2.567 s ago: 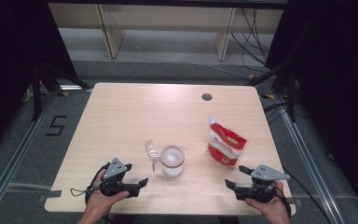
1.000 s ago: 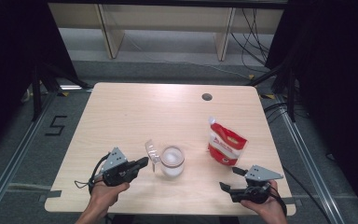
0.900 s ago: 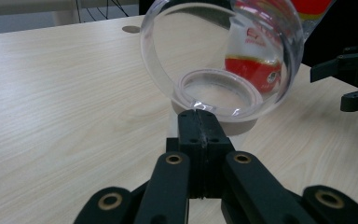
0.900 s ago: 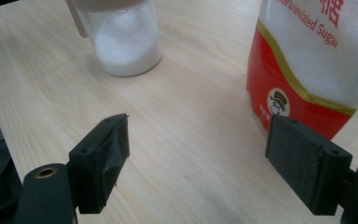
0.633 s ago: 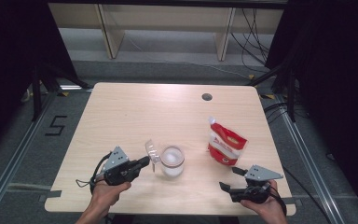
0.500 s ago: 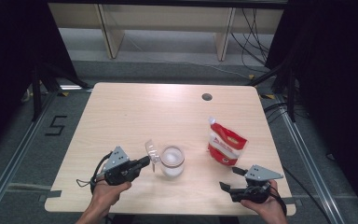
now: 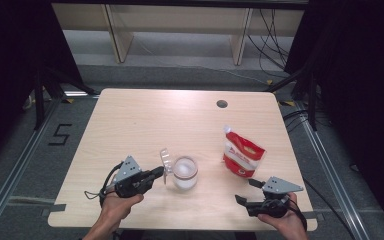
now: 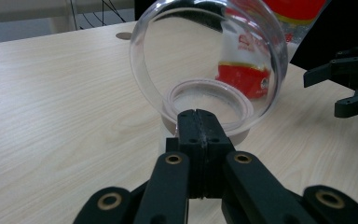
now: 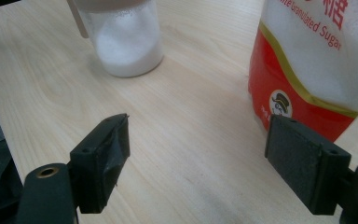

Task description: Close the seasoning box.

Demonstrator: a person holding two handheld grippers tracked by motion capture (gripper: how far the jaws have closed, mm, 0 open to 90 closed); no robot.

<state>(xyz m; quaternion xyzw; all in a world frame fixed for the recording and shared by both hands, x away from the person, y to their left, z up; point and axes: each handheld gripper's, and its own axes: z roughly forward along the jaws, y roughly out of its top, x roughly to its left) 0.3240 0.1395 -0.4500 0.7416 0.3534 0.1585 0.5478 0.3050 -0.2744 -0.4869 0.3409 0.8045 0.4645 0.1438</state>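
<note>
A clear jar [image 7: 185, 174] holding white sugar stands on the front middle of the table, and its round clear lid [image 7: 166, 161] stands up on its left side. My left gripper [image 7: 159, 172] is shut, with its tips right at the lid's lower edge. In the left gripper view the jaws [image 8: 198, 116] are pressed together below the lid [image 8: 209, 56] and the jar rim [image 8: 235, 100]; whether they pinch it I cannot tell. A red and white sugar pouch [image 7: 242, 156] stands to the right. My right gripper [image 7: 245, 191] is open near the front edge, facing the pouch [image 9: 317, 60] and the jar [image 9: 126, 42].
The light wooden table [image 7: 145, 125] has a small round hole [image 7: 222, 104] near its far edge. Dark floor and metal rails lie around the table. The right gripper [image 8: 349, 88] shows at the right edge of the left gripper view.
Since the earliest frame my left gripper has come forward and right to the lid's edge. Over the last second neither hand has moved.
</note>
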